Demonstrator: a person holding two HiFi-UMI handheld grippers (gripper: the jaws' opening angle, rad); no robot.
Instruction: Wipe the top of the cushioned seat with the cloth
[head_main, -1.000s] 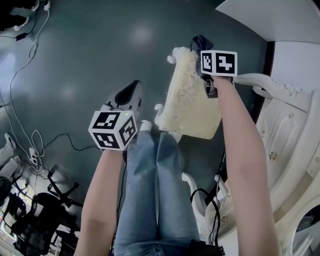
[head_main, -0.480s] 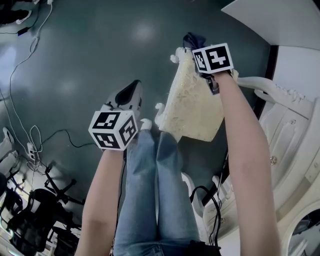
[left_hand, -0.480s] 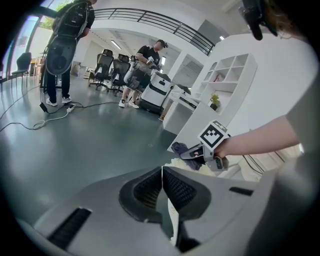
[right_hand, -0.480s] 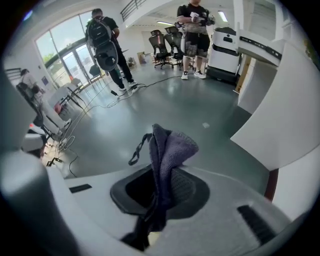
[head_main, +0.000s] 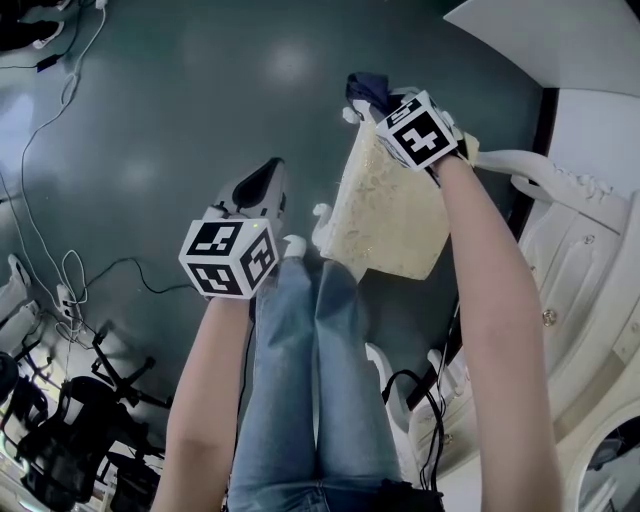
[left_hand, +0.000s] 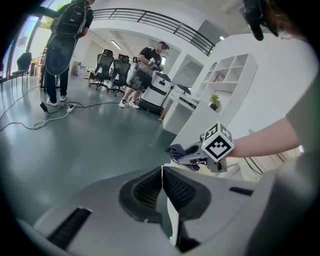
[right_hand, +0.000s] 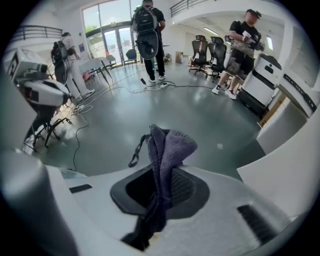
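**A:** What's the biggest thing in front of you?

**B:** The grey-green floor (head_main: 150, 120), seen steeply from my head camera, with cables (head_main: 45, 250) at the left. My legs (head_main: 310, 380) in jeans run up the middle. Only the gripper views show the far end of the room, where people (right_hand: 148, 35) stand near office chairs (right_hand: 207, 50).

**A:** And the seat?

**B:** The cushioned seat (head_main: 385, 225) is cream with a white frame. It stands just right of my legs, under my right forearm. Its top shows only in the head view.

**A:** Your grippers?

**B:** My left gripper (head_main: 262, 185) hangs over the floor left of the seat, apart from it. Its own view shows the ribbed pads (left_hand: 181, 191) pressed together with nothing between them. My right gripper (head_main: 380, 98) is at the seat's far end.

**A:** The cloth?

**B:** The cloth (right_hand: 167, 145) is dark purple and clamped in my right gripper. A bunched fold stands up past the jaws and a tail hangs below them. The head view places it at the seat's far corner. I can't tell whether it touches the cushion.
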